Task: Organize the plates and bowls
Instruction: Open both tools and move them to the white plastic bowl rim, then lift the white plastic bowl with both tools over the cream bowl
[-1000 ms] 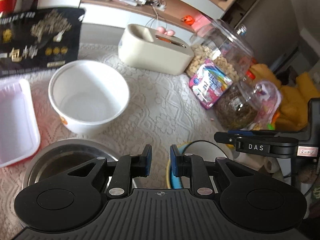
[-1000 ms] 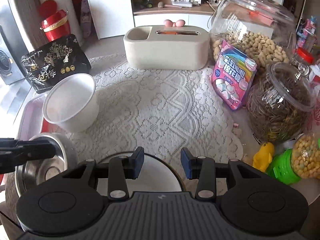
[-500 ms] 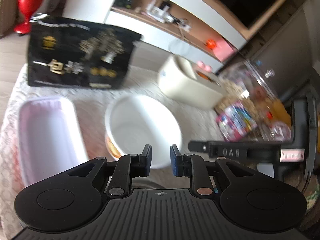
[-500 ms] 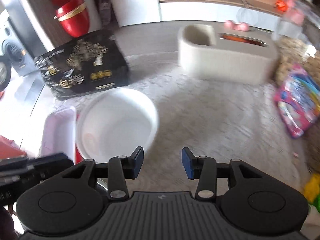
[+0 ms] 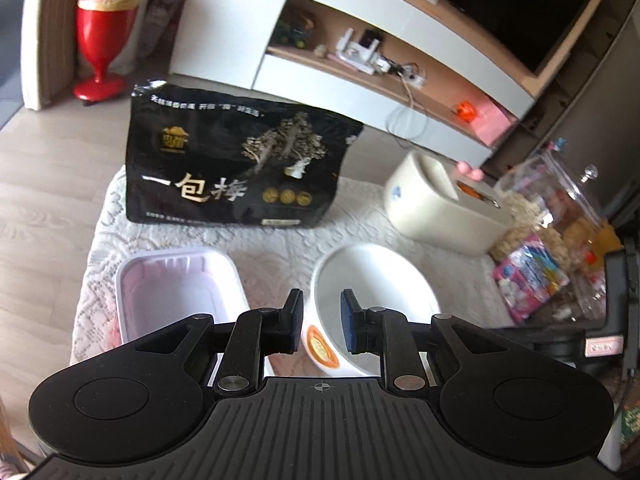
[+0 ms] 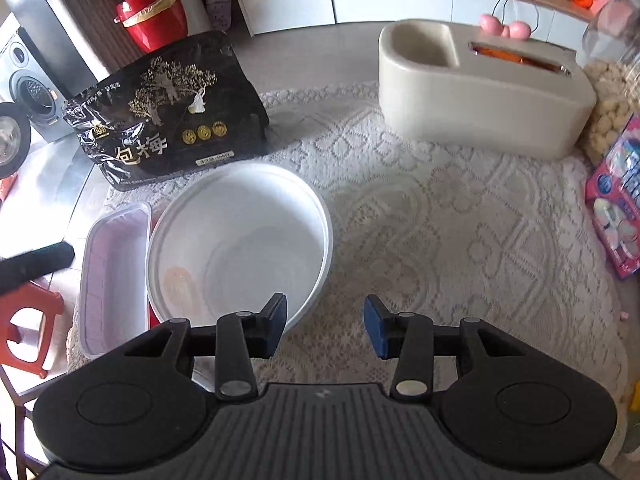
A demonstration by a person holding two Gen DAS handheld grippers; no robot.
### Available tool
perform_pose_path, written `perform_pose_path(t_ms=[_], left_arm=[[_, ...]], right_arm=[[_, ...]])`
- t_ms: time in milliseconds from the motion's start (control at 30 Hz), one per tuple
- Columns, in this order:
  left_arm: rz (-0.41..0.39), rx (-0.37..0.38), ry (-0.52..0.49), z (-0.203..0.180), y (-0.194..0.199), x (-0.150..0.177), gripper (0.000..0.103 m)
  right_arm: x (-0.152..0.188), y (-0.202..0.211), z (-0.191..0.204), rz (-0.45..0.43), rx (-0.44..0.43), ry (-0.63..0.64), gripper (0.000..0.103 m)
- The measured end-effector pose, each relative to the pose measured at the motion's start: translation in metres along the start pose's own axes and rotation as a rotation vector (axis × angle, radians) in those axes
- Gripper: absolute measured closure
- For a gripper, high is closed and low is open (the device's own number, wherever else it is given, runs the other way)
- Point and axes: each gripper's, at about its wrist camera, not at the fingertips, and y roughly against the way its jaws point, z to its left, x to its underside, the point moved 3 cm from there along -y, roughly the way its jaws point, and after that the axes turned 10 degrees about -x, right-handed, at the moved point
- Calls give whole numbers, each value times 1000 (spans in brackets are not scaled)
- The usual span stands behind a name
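Observation:
A white bowl (image 5: pixel 376 292) with an orange print on its side stands on the lace cloth. My left gripper (image 5: pixel 322 320) hovers at its near left rim, one pad outside the wall and one over the inside, with a narrow gap and nothing pressed. In the right wrist view the same bowl (image 6: pixel 240 248) lies just ahead and to the left of my right gripper (image 6: pixel 326 326), which is open over bare cloth by the bowl's near right rim. A pale rectangular plastic tray (image 5: pixel 176 288) (image 6: pixel 112 272) sits against the bowl's left side.
A black snack bag (image 5: pixel 236 172) (image 6: pixel 168 116) stands behind the tray and bowl. A cream box (image 5: pixel 440 208) (image 6: pixel 480 92) sits at the back right, with a glass jar (image 5: pixel 552 200) and a pink candy pack (image 6: pixel 616 216) further right. A red stool (image 6: pixel 28 328) stands off the table's left edge.
Both grippers have swung left across the table. The steel bowl and the plate under them have left view, and the white bowl is now right under both. The right jaws stand slightly wider.

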Motion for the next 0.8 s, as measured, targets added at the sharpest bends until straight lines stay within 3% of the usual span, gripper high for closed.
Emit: perform_pose_path(t_ms=[133, 300, 533, 700, 800], left_arm=[[36, -24, 5, -7, -25, 3, 81], [46, -160, -48, -17, -50, -1, 80], [117, -141, -67, -20, -75, 3, 80], [177, -50, -22, -14, -95, 10, 80], [212, 7, 6, -14, -104, 14, 75]], right_arm=[[-3, -9, -2, -4, 9, -17, 61], [-16, -17, -1, -42, 45, -21, 61], [-27, -37, -5, -11, 84, -17, 61], [-30, -59, -7, 17, 60, -51, 61], [-26, -74, -5, 54, 24, -88, 72]])
